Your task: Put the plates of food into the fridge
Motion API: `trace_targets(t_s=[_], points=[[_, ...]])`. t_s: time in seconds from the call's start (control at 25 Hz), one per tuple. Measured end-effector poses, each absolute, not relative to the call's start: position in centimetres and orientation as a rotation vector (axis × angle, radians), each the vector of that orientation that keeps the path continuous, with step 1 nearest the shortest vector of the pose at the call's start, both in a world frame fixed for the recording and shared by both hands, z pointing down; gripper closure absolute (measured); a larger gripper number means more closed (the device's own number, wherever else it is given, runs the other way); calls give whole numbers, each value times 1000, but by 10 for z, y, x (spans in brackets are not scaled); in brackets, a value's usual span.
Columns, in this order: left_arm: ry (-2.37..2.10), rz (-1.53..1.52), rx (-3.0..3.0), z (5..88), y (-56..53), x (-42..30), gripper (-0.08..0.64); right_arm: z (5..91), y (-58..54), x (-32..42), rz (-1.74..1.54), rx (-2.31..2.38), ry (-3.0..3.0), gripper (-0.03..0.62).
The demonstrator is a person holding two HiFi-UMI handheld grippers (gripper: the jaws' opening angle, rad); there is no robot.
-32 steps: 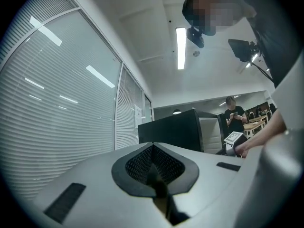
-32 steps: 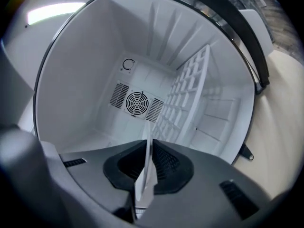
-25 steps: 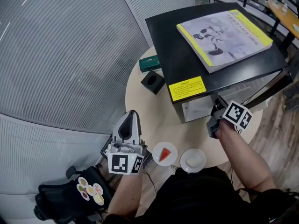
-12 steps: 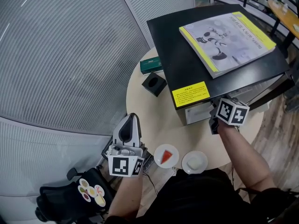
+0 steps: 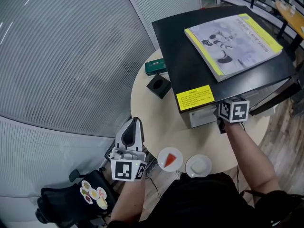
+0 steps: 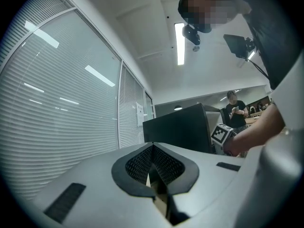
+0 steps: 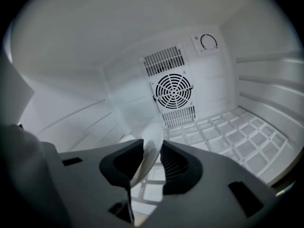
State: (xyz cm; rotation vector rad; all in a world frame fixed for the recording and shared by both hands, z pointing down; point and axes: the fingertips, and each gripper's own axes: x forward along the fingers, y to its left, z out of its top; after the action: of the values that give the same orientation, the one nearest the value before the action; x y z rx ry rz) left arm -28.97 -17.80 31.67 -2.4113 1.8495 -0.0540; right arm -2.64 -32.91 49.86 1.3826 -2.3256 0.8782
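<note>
A: Plate (image 7: 145, 160), inside fridge (image 5: 175, 46), rim between jaws of right gripper (image 7: 152, 145). Jaws just been opening; parted now, rim leaning on one pad, gap at the other. Looks let go, not pinched.

B: Why by the rim?

A: Likely to keep pads off the food and slide it in over shelf (image 7: 237, 141). Pale lump beside the jaws, maybe the food; too blurred to say.

B: Heading?

A: Round, so no true long axis. Seen edge-on, running from jaws toward fan (image 7: 173, 91) on back wall, canted to one side. Flat on shelf or not: cannot tell.

B: Left gripper (image 5: 135, 123)?

A: Closed, empty, level, parked off table (image 5: 156, 113) edge, probably kept clear. Red-wedge plate (image 5: 170, 159) and pale plate (image 5: 198, 166) waiting at near edge, handy for next trips.
</note>
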Motion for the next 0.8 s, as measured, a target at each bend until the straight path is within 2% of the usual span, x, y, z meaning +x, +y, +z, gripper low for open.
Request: trace_targets(t_s=[0.28,0.4,0.64,0.8], points=[[1865,-65,-2393,312,-175,-288,558,483,-336,-28,787,1326,-2341,484],[1867,-68,-2385,309,-173,-284,558,491,-335,-28,757,1243,-2296,385],[1875,-74,-2364,302,-169,-275,558,498,-335,-18,626,1230,-2280,382],[1902,-53,-2353,297,-162,-270,558,472,-337,-15,446,1242,-2361,382]])
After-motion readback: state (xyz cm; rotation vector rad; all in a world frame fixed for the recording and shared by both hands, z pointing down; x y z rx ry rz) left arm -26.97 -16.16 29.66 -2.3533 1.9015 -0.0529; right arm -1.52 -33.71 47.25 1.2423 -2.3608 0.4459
